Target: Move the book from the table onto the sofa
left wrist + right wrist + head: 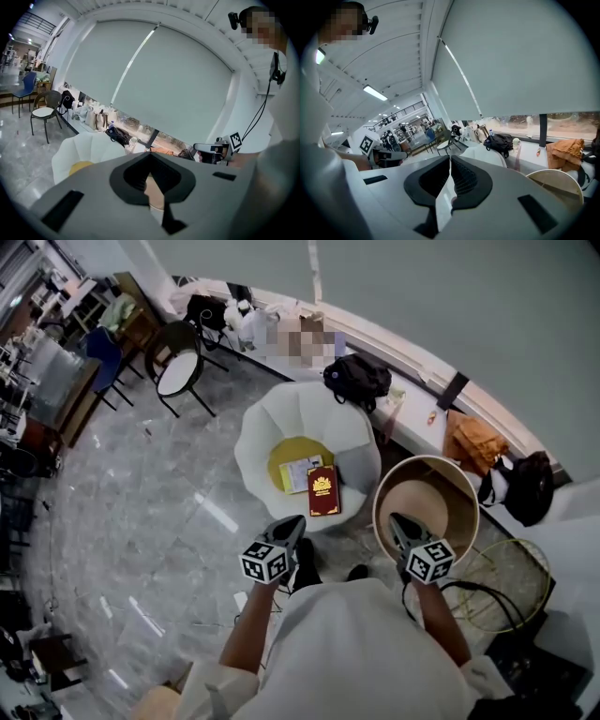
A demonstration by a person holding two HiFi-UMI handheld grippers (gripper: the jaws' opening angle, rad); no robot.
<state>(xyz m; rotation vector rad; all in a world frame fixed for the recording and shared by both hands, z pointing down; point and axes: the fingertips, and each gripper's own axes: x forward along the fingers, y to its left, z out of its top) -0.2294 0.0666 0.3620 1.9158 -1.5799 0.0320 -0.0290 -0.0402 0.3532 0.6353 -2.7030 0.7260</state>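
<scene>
A dark red book (323, 490) lies flat on the seat of the white petal-shaped sofa (258, 427), beside a pale booklet (300, 472) on a yellow cushion (295, 448). The round wood-rimmed table (431, 498) stands to the right, its top bare. My left gripper (298, 521) is raised just short of the sofa's near edge, shut and holding nothing. Over the table's near rim my right gripper (396, 519) is likewise shut and holding nothing. In the left gripper view the closed tips (150, 154) point past the sofa (89, 147). In the right gripper view the tips (450, 158) meet, with the table (555, 180) at lower right.
A black backpack (357, 377) and an orange cloth (473, 442) lie on the long window ledge behind. A black chair with a white seat (178, 371) stands on the marble floor at left. A wire basket (511, 582) and a dark bag (530, 486) are at right.
</scene>
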